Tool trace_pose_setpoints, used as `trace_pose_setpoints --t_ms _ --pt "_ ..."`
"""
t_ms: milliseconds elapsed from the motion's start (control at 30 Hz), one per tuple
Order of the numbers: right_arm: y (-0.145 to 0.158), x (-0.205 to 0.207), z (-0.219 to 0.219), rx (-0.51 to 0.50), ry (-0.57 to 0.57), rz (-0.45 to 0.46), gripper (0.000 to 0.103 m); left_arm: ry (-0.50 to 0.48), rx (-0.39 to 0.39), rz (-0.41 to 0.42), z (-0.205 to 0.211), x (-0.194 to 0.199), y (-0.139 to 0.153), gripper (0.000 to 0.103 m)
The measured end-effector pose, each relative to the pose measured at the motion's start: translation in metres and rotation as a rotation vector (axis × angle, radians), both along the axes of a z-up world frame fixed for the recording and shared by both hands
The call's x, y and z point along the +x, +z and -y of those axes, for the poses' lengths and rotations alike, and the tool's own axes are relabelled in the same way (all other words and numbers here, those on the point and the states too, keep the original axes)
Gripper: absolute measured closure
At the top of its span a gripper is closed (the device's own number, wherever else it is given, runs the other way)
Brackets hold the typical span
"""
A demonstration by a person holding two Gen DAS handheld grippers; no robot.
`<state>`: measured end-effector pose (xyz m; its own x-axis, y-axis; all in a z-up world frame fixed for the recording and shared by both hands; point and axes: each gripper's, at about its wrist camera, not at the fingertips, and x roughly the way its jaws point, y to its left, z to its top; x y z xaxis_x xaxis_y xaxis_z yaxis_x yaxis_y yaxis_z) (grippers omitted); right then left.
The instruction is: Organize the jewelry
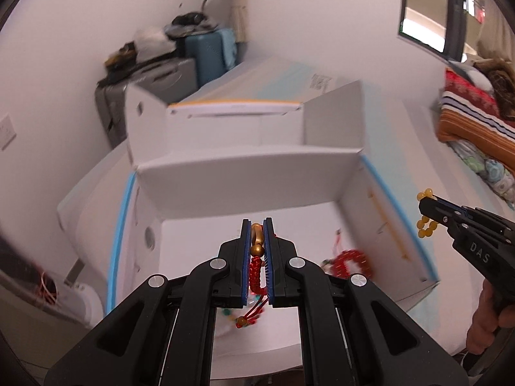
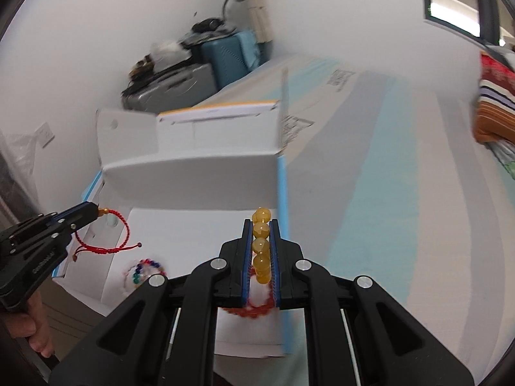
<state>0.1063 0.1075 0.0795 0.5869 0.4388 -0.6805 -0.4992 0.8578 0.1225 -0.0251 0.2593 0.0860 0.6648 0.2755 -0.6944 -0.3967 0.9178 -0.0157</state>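
My left gripper [image 1: 257, 222] is shut on a red braided cord bracelet [image 1: 257, 268] with a gold bead, held above the open white cardboard box [image 1: 244, 173]. The same bracelet [image 2: 106, 234] hangs as a loop from the left gripper [image 2: 95, 209] in the right wrist view. My right gripper [image 2: 261, 222] is shut on a yellow bead bracelet [image 2: 260, 246], over the box's right side. That yellow bead bracelet [image 1: 425, 222] dangles from the right gripper [image 1: 423, 204] at the right edge of the left wrist view.
Inside the box lie a red bead bracelet [image 1: 349, 262], seen also as a red bead bracelet [image 2: 256, 310], and a multicoloured bead bracelet [image 2: 145, 268]. The box rests on a larger white and pale blue carton [image 2: 370, 148]. Suitcases [image 1: 206, 54] stand by the wall; folded bedding [image 1: 473, 119] lies right.
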Motion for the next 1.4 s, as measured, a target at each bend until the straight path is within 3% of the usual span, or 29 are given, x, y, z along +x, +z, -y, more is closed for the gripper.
trace_pose_setpoints --t_ms 433,667,733,800,967,1000,1067,1200,1267,1400 --pt "-0.058 0.009 -0.041 -0.119 0.006 -0.139 0.094 0.041 -0.043 -0.116 -0.035 0.003 -0.053 0.096" --pt "-0.061 0.009 -0.045 -0.121 0.004 -0.141 0.091 0.056 -0.054 -0.128 -0.041 0.003 -0.059 0.092" --pt "-0.055 0.006 -0.044 -0.107 0.003 -0.132 0.079 0.060 -0.048 -0.124 -0.041 0.002 -0.056 0.087" --pt "-0.047 0.002 -0.042 -0.098 -0.007 -0.102 0.064 0.068 -0.037 -0.111 -0.038 -0.004 -0.049 0.072" --pt "-0.028 -0.008 -0.032 -0.073 -0.014 -0.058 0.050 0.074 -0.013 -0.061 -0.026 -0.019 -0.031 0.042" --pt "-0.024 -0.012 -0.029 -0.069 -0.017 -0.047 0.045 0.075 -0.008 -0.052 -0.023 -0.021 -0.027 0.029" --pt "-0.016 -0.022 -0.022 -0.058 -0.023 -0.020 0.037 0.070 0.011 -0.022 -0.015 -0.031 -0.019 0.017" --pt "-0.005 -0.037 -0.013 -0.048 -0.052 0.019 0.017 0.070 0.052 0.011 -0.001 -0.046 -0.010 0.006" --pt "-0.001 -0.045 -0.007 -0.037 -0.069 0.030 0.011 0.065 0.047 0.019 0.005 -0.054 -0.010 0.006" --pt "-0.001 -0.055 -0.002 -0.030 -0.088 0.031 0.008 0.065 0.024 0.023 0.009 -0.063 -0.015 0.006"
